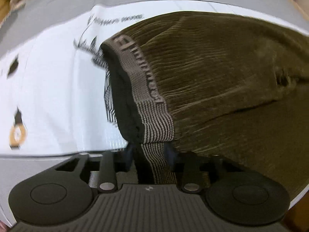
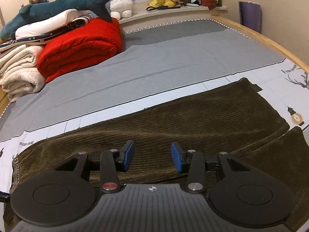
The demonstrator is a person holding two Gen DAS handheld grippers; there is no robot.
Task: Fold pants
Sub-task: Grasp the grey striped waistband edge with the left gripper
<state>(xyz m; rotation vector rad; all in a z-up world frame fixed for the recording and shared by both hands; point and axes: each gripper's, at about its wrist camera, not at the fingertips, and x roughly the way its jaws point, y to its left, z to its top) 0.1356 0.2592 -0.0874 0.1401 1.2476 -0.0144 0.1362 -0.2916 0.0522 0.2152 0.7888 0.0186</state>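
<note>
While the left tool (image 1: 149,150) pinches the waistband (image 1: 154,123) of the pants (image 2: 173,116) lying on the bed (image 2: 173,58), carry it evenly; right tool (image 2: 152,157) hovers open, gripping nothing.

The right gripper (image 2: 152,157) has a black body, a grey ribbed deck with a small white compass mark, two round black discs beside it, blue ribbed pads (image 2: 176,157), silver pivot screws and one red. The left gripper (image 1: 148,150) matches it.
</note>
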